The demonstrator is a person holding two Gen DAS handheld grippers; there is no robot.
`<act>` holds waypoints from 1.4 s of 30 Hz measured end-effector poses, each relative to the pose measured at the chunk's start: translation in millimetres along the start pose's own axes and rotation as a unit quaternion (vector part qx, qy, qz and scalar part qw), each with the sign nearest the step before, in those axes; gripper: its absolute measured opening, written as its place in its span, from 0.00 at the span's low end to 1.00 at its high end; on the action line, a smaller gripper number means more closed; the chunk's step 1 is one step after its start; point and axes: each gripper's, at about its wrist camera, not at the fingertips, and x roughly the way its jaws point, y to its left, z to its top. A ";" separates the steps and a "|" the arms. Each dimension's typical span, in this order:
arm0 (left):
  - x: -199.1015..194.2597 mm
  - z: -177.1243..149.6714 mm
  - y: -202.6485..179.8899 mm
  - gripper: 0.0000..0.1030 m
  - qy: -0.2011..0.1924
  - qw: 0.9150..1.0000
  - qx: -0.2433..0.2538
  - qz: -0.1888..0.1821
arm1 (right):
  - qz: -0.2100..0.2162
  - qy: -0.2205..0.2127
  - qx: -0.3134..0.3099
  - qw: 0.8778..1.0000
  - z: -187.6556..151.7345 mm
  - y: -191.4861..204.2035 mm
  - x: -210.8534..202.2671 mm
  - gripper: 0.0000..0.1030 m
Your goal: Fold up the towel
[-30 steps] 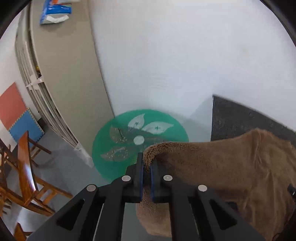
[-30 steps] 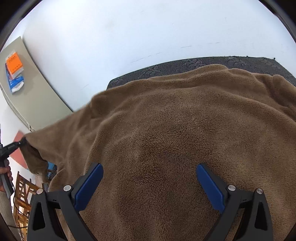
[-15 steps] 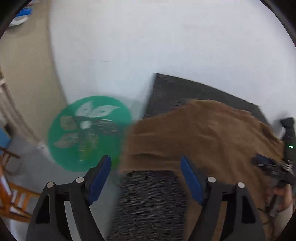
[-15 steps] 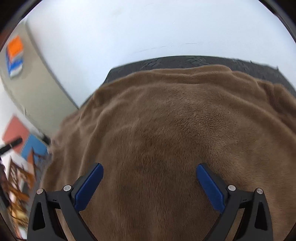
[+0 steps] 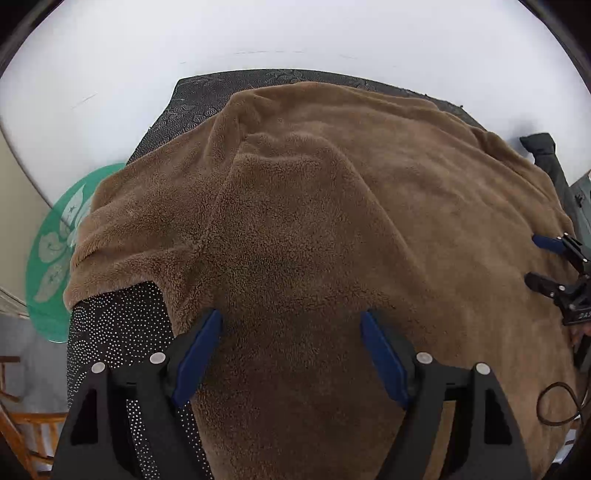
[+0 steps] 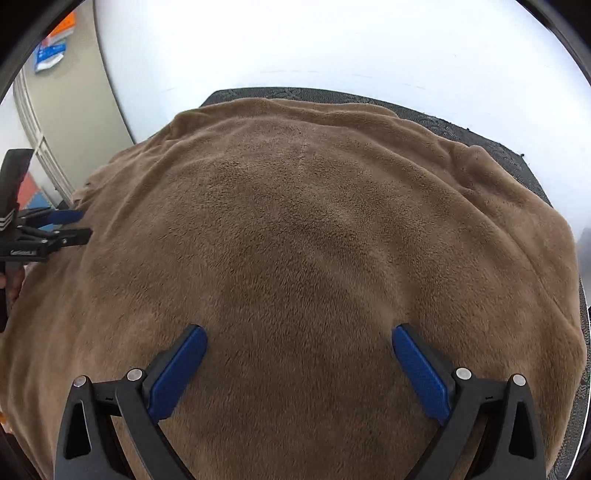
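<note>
White table point(image 5: 295, 33) is filling my view, dark mat point(image 5: 118, 332) on it, brown towel point(image 5: 314, 221) lying rumpled, doubled at left. I'm hovering both grippers, left point(image 5: 291, 328) and right point(image 6: 299, 345), spread empty; probably between folds, an edge needs pinching.

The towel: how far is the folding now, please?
One fold looks laid: a flap of the towel lies over itself on the dark mat, its left corner rumpled. Nothing is in hand: the left gripper and right gripper are open over the cloth. Left: probably smoothing and another fold.
</note>
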 end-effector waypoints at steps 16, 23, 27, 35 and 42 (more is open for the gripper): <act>-8.9 56.1 -134.9 0.83 -0.023 0.998 0.040 -0.052 | -0.002 0.005 0.000 1.000 1.6 1.3 -3.8 0.99; 14.6 55.9 -165.0 0.83 -0.001 0.997 0.047 -0.057 | 0.005 -0.154 0.101 0.983 -79.5 -53.8 -120.7 0.99; 31.0 53.9 -177.2 0.83 0.015 0.997 0.046 -0.059 | -0.092 -0.154 0.167 0.969 -151.4 -99.7 -163.7 0.99; 40.2 48.0 -188.5 0.90 0.014 0.997 0.057 -0.050 | -0.085 -0.101 0.203 0.970 -204.5 -109.5 -153.1 0.99; 39.7 41.7 -193.4 0.93 0.004 0.996 0.074 -0.041 | -0.079 -0.084 0.121 0.986 -179.7 -69.8 -119.9 0.92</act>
